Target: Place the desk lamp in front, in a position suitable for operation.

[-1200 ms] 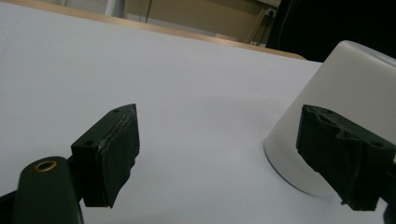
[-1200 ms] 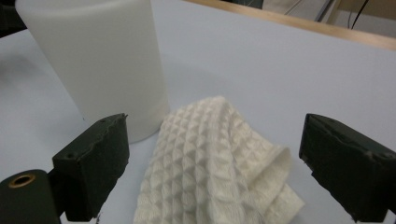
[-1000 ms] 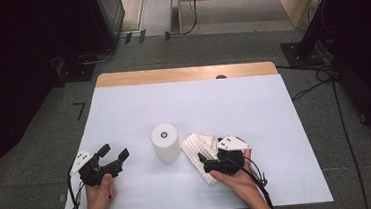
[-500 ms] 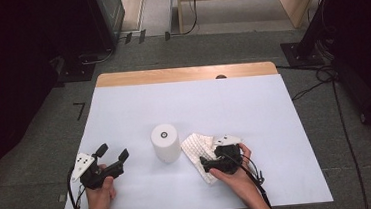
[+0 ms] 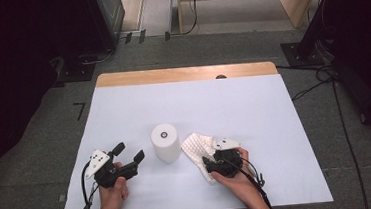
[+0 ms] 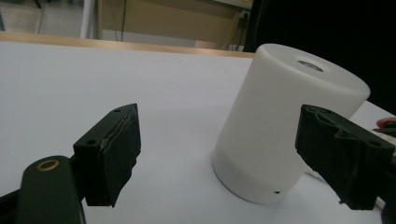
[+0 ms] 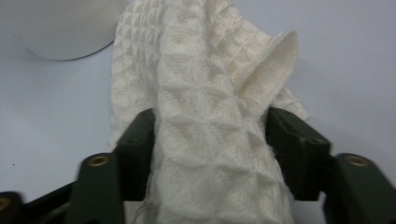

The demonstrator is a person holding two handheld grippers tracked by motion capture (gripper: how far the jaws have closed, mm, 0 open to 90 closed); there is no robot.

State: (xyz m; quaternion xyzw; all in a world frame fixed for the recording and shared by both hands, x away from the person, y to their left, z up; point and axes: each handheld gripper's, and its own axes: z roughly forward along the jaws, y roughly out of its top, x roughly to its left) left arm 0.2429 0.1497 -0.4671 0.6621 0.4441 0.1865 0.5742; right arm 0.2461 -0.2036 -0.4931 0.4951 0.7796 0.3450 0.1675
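Note:
A white cylinder (image 5: 165, 142) with a small hole in its top stands upright at the table's near middle. To its right lies a crumpled white waffle-weave cloth (image 5: 195, 145). My right gripper (image 5: 209, 164) sits at the cloth's near edge. Its jaws have just been closing, and they pinch a bunched fold of the cloth (image 7: 205, 93) between both pads (image 7: 140, 149). My left gripper (image 5: 129, 152) rests left of the cylinder, open with nothing between its jaws. In the left gripper view the cylinder (image 6: 285, 121) stands just ahead, towards the right-hand jaw.
The white table top (image 5: 234, 105) has a wooden strip (image 5: 186, 74) along its far edge. Beyond it are grey floor, cables and dark equipment. The cylinder's base (image 7: 51, 28) lies at the upper left of the right gripper view.
My left gripper has shifted a little to the right, towards the cylinder. The right hand has stayed at the cloth.

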